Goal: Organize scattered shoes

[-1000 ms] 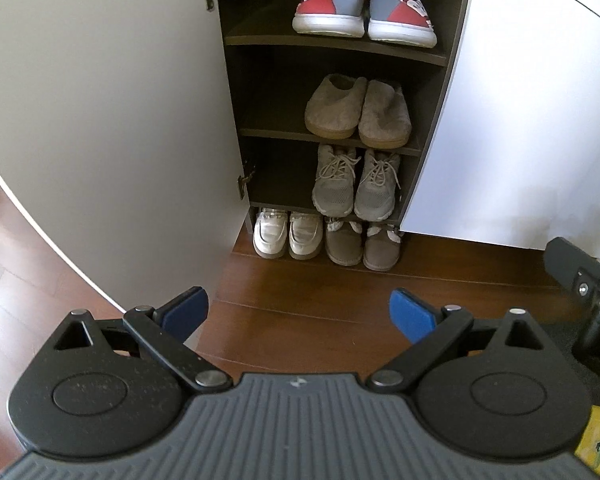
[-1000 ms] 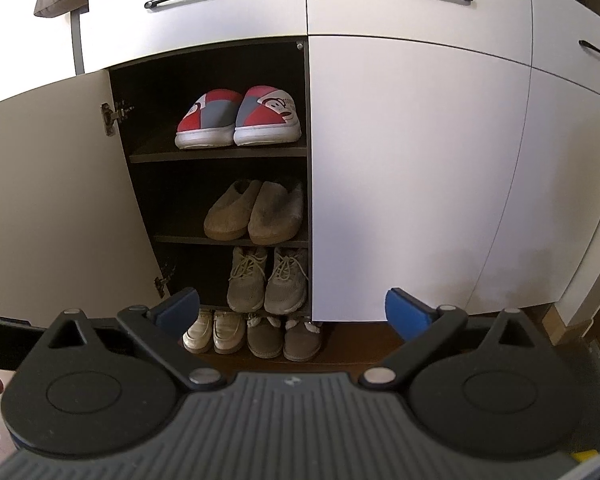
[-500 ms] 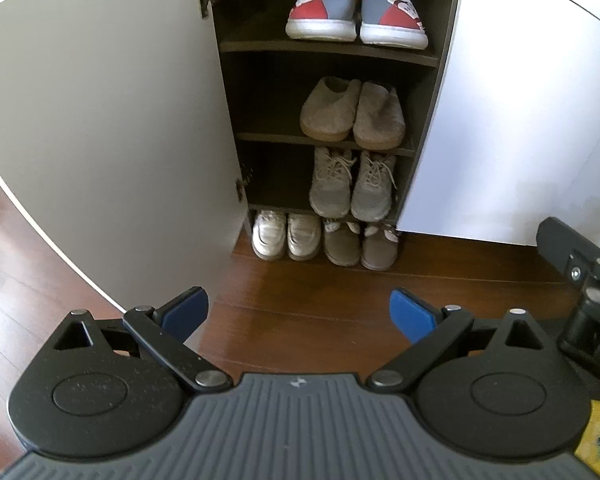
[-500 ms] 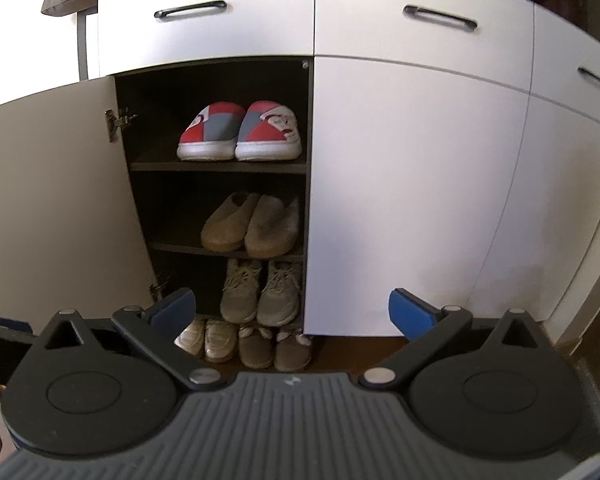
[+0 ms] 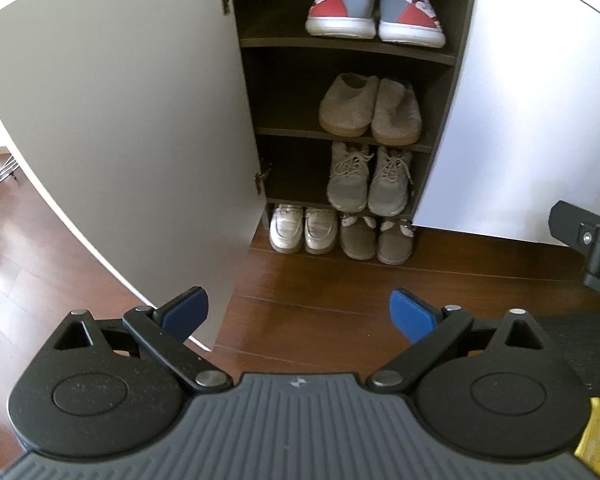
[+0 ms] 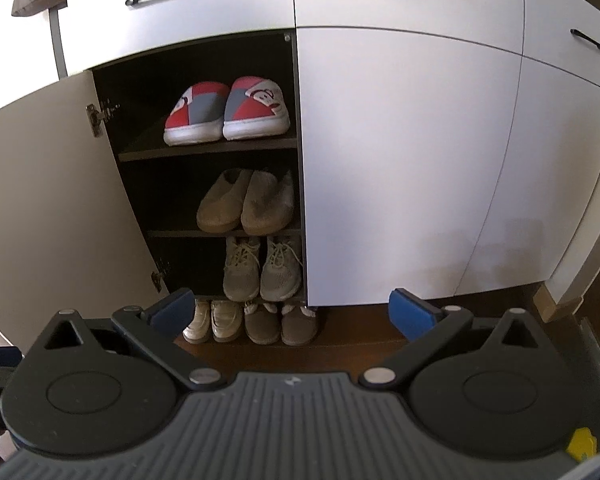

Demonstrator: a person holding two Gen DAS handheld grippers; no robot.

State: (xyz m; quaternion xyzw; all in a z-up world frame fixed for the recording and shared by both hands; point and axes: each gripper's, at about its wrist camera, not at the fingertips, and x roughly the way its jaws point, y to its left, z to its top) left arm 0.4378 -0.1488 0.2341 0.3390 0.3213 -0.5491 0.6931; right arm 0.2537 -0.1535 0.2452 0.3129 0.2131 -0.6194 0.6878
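Both grippers nearer dark laminate shelves (image 5: 342, 46)

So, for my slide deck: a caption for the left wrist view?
Open left claw faces an open shoe cabinet with five tidy pairs.

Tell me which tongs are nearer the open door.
Left. The left tongs sit right by the door's lower edge; the right tongs face the shelves, farther right.
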